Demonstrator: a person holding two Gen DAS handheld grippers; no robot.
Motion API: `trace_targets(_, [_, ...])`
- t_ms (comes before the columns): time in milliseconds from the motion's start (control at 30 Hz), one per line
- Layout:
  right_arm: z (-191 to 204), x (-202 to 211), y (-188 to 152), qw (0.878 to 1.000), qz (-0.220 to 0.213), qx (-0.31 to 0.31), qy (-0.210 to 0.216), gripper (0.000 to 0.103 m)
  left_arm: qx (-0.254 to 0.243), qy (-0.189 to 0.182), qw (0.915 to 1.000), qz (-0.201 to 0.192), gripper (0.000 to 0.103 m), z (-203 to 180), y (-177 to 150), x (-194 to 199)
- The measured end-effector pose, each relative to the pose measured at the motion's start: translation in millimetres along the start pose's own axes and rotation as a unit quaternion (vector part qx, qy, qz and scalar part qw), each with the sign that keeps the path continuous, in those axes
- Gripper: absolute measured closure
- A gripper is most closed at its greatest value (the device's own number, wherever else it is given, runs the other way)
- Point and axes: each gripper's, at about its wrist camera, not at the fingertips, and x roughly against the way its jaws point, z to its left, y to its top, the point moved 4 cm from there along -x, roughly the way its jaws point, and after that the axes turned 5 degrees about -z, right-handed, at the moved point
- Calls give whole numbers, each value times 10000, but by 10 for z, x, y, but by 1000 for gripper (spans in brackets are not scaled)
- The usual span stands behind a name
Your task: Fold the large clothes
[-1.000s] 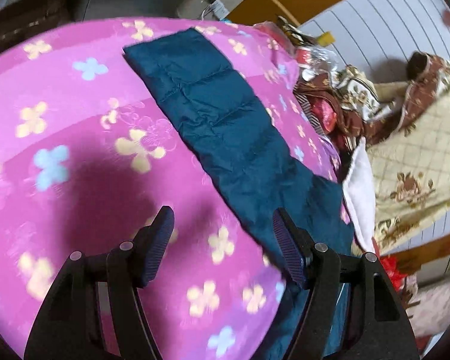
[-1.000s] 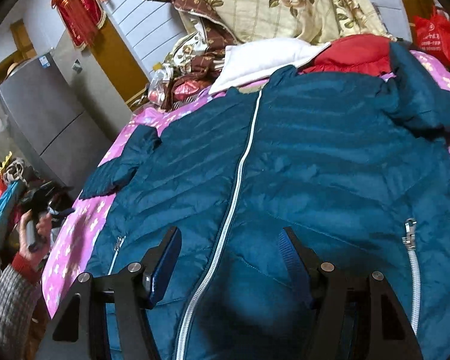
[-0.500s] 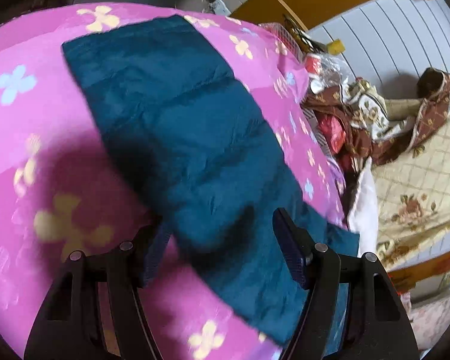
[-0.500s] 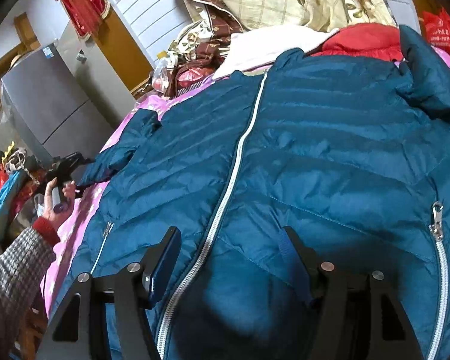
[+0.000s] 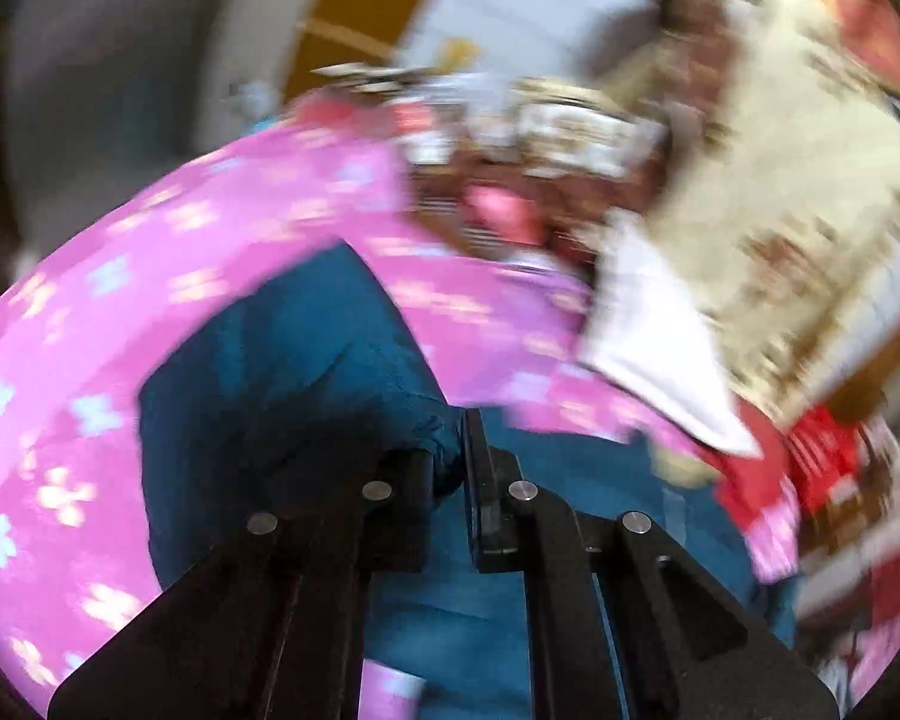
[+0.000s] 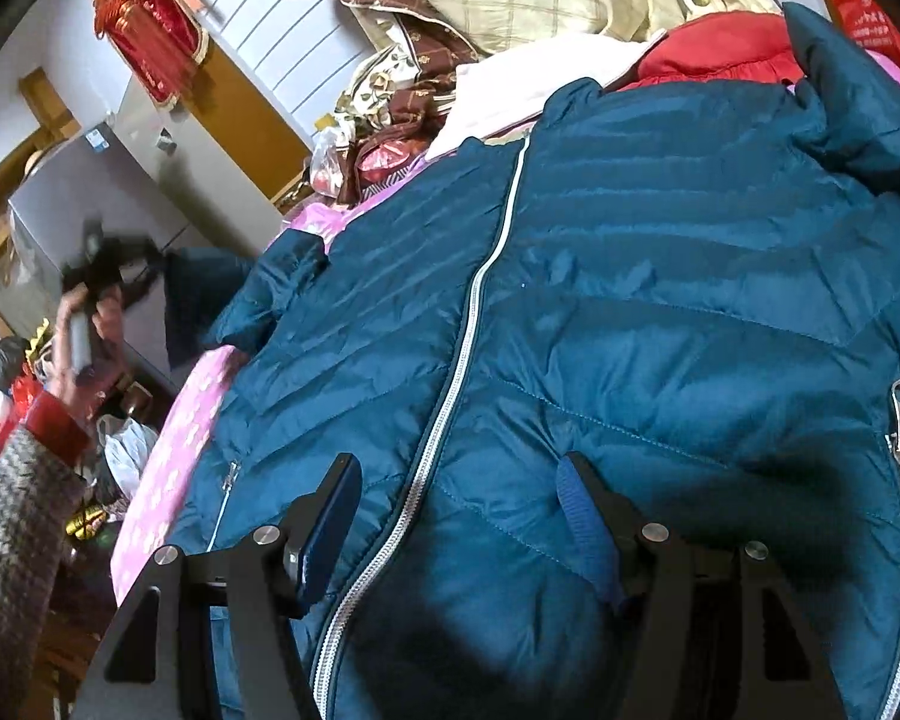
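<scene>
Your left gripper [image 5: 450, 468], gaping a second ago, now clenches the sleeve [image 5: 282, 390] of the blue jacket [image 6: 630, 300] spread on the pink bedspread [image 5: 120, 276], so the sleeve fold begins, while your right gripper [image 6: 456, 516] hovers released above the hem.

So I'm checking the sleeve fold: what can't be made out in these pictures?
- Left wrist view: motion blur hides how much sleeve the left gripper pinches.
- Right wrist view: jacket hem cut off by the bottom edge, behind the open right gripper.
</scene>
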Motion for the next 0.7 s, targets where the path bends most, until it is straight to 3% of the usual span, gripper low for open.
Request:
trace_targets(133, [-43,105,4,9996,-189,-135,-169,38,-690,-858,9933,363,96,-1185,-493,21])
trace_targets(300, [-261,538,83,9935,-745,-716,-487,38,-1366,-1398,9726,1258,92,-1996,-1488,-37])
trace_targets(400, [-423,866,125,9880,-994,-906,-754,37,-1582,-1564,9627,1541,91,-2096,-1876,62])
trace_targets(500, [-506,1039,167,9852,-1009,-1008,-953,34,-1736,-1666,9565,1649,79,-2018,-2182,299])
trace_targets(567, [-479,1106,206,9857,-930,-973,-1016,34,-1675,-1705,9580,1582,64,-1863,-2324,515])
trace_targets(633, [-402,1098,266,9878,-808,-834,-1042,34,-1553,-1500,9652,1477,54,-1603,-2465,741])
trace_targets(700, [-311,1068,371,9892,-711,-643,-1110,34,-1482,-1221,9730,1284,53,-1358,-2558,890])
